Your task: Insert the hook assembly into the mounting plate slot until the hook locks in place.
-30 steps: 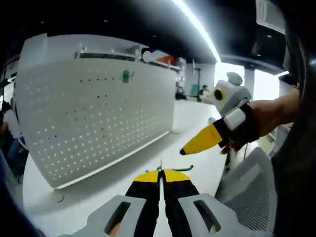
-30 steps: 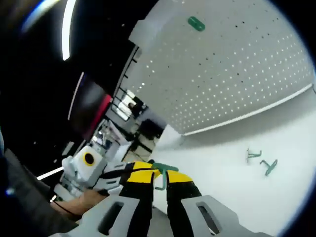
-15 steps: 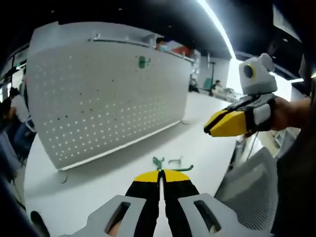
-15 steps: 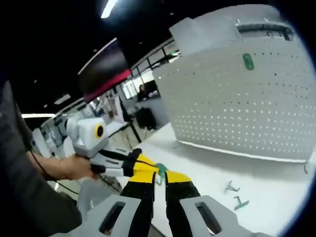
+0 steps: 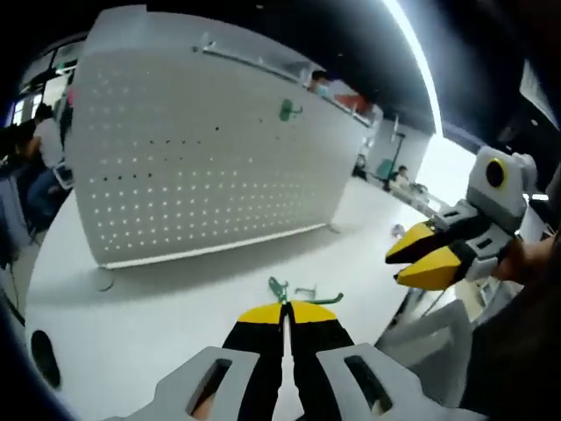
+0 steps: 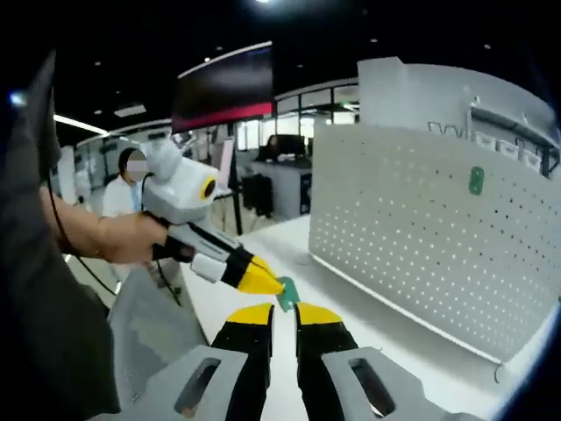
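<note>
Your right gripper (image 5: 394,268) has drawn aside, jaws parted and empty, so the green hook (image 6: 287,294) now sits only in your clenched left gripper (image 5: 285,309), well short of the pegboard (image 5: 202,167).

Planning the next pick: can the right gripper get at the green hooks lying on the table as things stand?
Probably yes. In the left gripper view the right gripper hangs open in the air to one side of the green hooks, which lie on the bare table before the pegboard; nothing stands between.
</note>
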The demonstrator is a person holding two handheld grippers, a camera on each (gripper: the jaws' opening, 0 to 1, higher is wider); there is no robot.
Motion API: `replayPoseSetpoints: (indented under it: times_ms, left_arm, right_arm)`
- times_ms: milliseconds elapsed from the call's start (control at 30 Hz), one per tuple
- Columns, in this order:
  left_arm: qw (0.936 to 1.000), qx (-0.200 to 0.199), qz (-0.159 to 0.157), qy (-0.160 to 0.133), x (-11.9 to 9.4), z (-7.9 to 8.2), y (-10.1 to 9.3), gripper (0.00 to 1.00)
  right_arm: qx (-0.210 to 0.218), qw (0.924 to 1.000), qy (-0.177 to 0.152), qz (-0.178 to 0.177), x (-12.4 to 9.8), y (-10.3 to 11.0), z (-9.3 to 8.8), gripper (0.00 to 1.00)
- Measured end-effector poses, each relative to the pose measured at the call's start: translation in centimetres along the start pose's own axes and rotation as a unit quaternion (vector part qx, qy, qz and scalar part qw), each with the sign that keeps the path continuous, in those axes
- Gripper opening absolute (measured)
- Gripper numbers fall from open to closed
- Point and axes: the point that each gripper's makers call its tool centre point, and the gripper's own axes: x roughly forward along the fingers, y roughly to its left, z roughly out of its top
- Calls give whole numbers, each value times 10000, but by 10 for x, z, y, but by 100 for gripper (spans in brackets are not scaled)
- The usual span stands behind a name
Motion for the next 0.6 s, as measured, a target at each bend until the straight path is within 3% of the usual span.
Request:
replayPoseSetpoints:
  times_ms: [33,200,533,600]
  left_arm:
    - [9998,-73,-169,52,0,0,-7,1]
    - [9992,-167,-327,146,1,2,-21,1]
    - [9978,-333,-537,194,3,3,-35,1]
    - [9963,-471,-701,186,4,4,-43,1]
  right_arm:
    - [5,10000,21,-16,1,0,-1,7]
    - [49,9997,72,-216,3,-6,-4,7]
    - [-61,9995,193,-223,8,-8,-8,7]
    - [-95,9994,217,-250,9,-9,-10,6]
